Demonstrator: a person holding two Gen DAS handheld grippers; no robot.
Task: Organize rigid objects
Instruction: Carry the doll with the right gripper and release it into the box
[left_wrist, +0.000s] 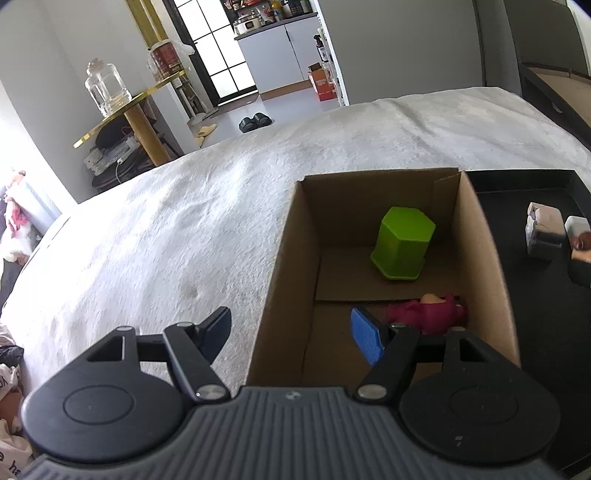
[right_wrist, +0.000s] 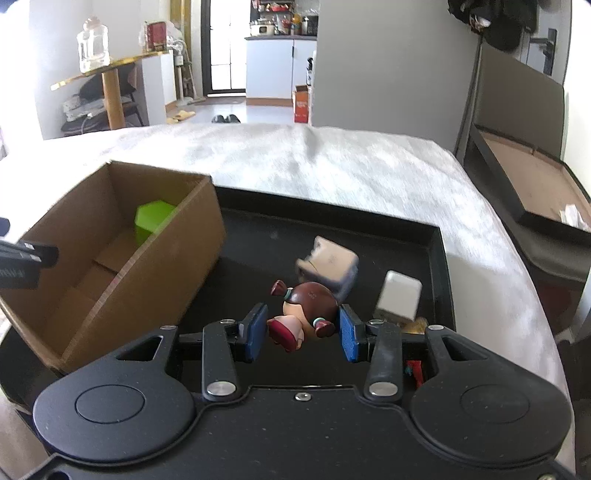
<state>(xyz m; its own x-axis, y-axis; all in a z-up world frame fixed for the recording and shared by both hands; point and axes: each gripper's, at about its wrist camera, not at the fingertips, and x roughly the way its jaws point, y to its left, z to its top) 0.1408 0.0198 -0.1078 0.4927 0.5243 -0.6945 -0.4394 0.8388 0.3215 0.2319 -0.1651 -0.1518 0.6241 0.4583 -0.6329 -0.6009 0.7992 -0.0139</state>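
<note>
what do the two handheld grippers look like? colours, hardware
Both match: left gripper and right gripper have black bodies with round housings either side, black linkage arms on silver pivot bolts, and blue textured finger pads. The left's central plate is ribbed grey, the right's smooth black. No cables, sleeves or hands visible.

White bed, cardboard box, black tray

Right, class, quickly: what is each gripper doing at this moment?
Left gripper: open, holding nothing, straddling the cardboard box wall.
Right gripper: open around the doll figurine; no contact seen.
</note>
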